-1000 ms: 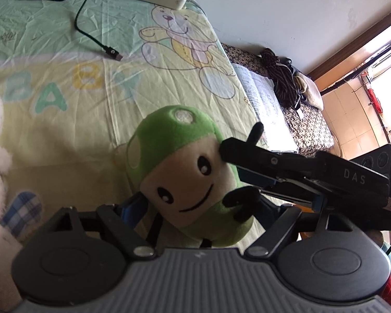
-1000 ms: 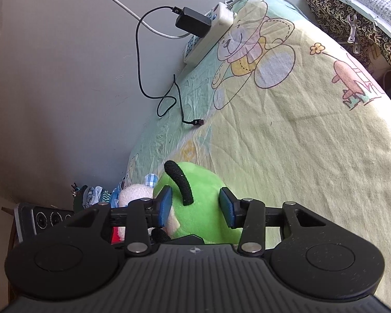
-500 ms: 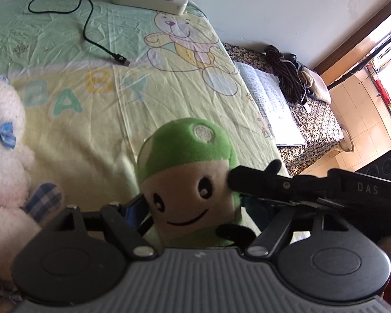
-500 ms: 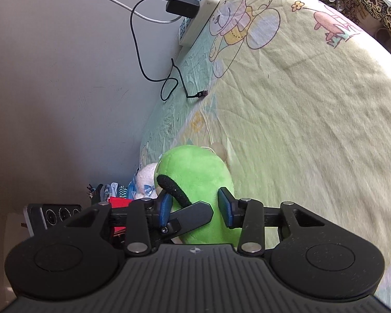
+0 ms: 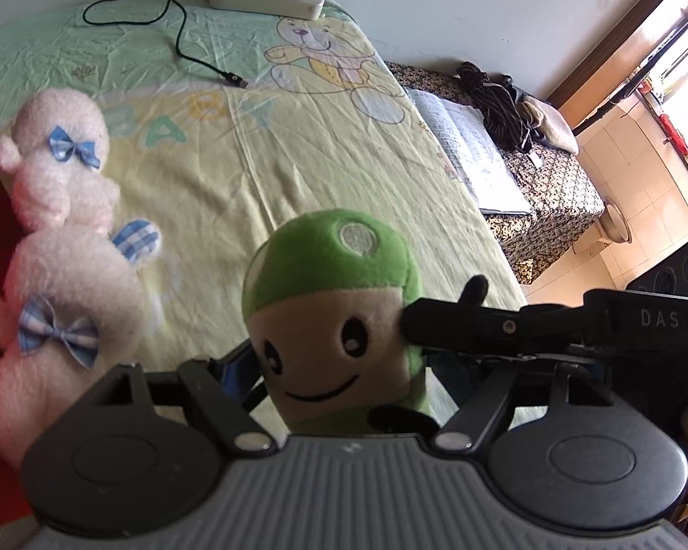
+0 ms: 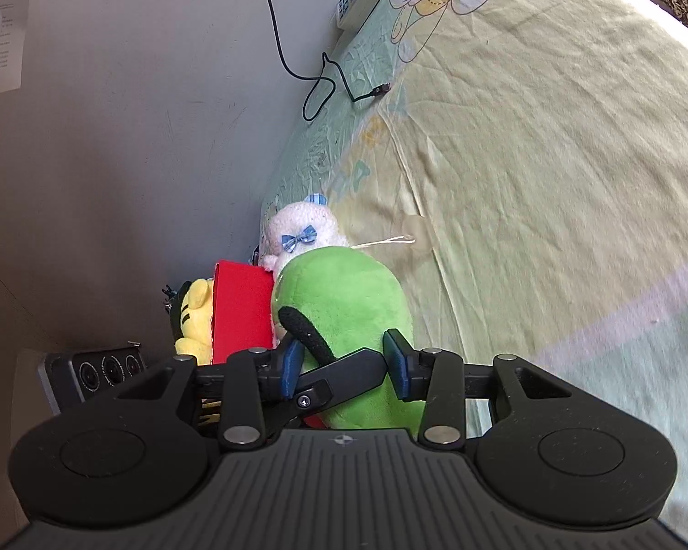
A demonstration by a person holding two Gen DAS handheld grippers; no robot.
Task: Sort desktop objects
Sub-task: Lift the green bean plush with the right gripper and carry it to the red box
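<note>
Two pink plush bears (image 5: 64,211) are seen at the left in the left wrist view, lying on the bed (image 5: 325,169). The green plush (image 5: 335,316) is framed by the left tool (image 5: 344,380), whose grip cannot be told. In the right wrist view, the green plush (image 6: 344,311) is clamped by the right tool (image 6: 344,362), beside a red box (image 6: 241,311) and a yellow plush (image 6: 192,316).
</note>
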